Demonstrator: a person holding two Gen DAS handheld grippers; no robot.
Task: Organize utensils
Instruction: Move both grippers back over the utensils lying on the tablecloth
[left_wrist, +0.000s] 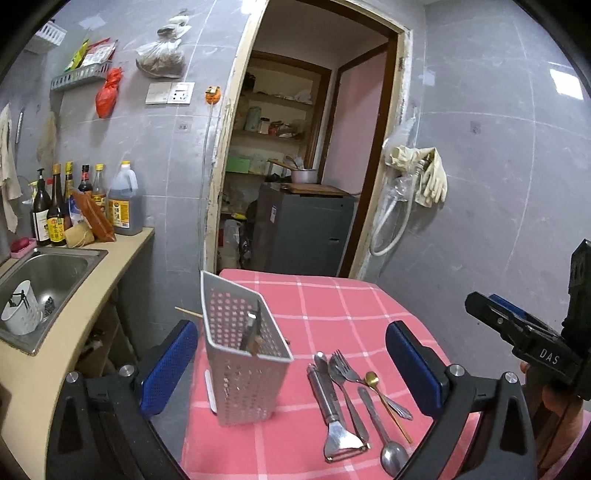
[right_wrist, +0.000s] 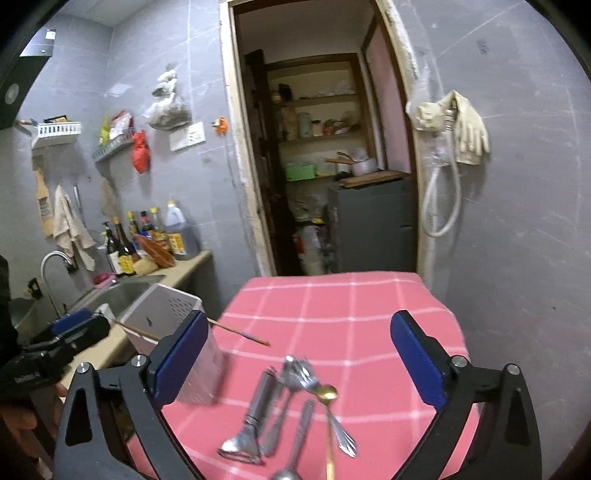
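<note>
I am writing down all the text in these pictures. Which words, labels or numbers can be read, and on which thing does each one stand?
"DAS": white letters on the black body of the right gripper, seen from the left wrist view.
Left gripper: white print on its body, too blurred to read.
Sauce bottles and oil jug: labels too small to read.
Nothing else is readable.

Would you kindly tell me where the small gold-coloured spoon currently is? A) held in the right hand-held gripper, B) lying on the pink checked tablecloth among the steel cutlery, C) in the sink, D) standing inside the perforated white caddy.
B: the small gold-coloured spoon lies flat on the pink checked tablecloth beside the steel fork, outside the perforated white caddy.
</note>
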